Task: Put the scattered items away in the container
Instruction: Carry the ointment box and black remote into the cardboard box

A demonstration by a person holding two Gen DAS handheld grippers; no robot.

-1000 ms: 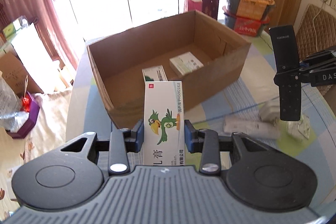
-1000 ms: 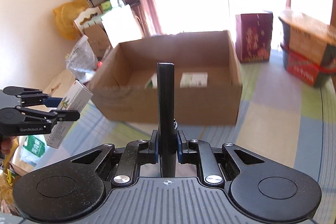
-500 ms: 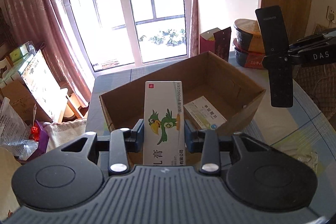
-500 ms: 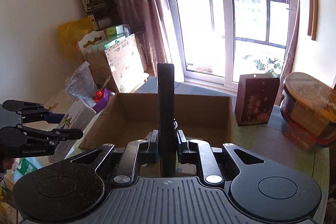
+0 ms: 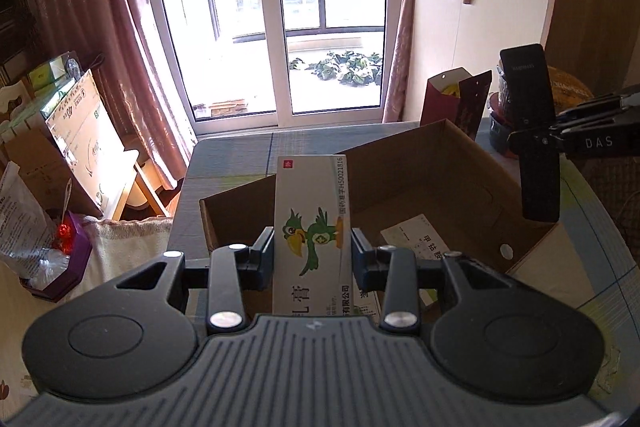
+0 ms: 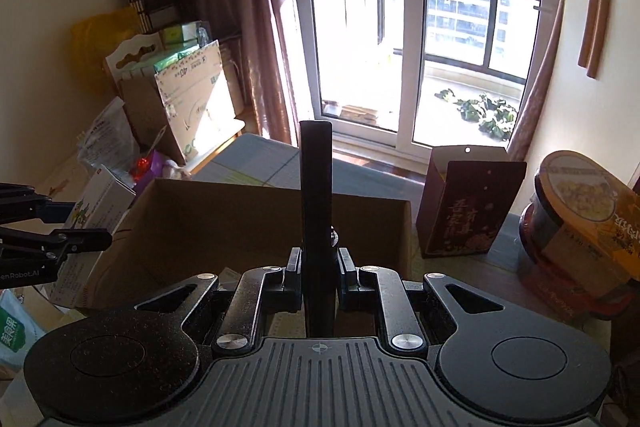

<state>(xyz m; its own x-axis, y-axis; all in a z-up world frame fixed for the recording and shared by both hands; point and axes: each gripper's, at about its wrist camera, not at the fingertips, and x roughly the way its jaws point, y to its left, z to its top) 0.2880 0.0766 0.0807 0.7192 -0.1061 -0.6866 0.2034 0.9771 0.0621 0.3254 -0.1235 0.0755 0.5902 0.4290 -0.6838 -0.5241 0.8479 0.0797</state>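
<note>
A: Left gripper (image 5: 313, 254), clamped on white medicine box (image 5: 312, 227); long axis upright, poised over near wall of cardboard box (image 5: 400, 163). Another packet (image 5: 416, 239) flat on the floor inside.

B: Right gripper (image 6: 319, 269), clamped on black remote (image 6: 316, 211); long axis upright, above near right rim. Opening directly below and ahead of both; neither clearly nearer.

A: Versus a second ago: both raised and levelled, window filling each view; carton formerly ahead, now beneath.

B: Coming move, presumably: lower, then release inside.
</note>
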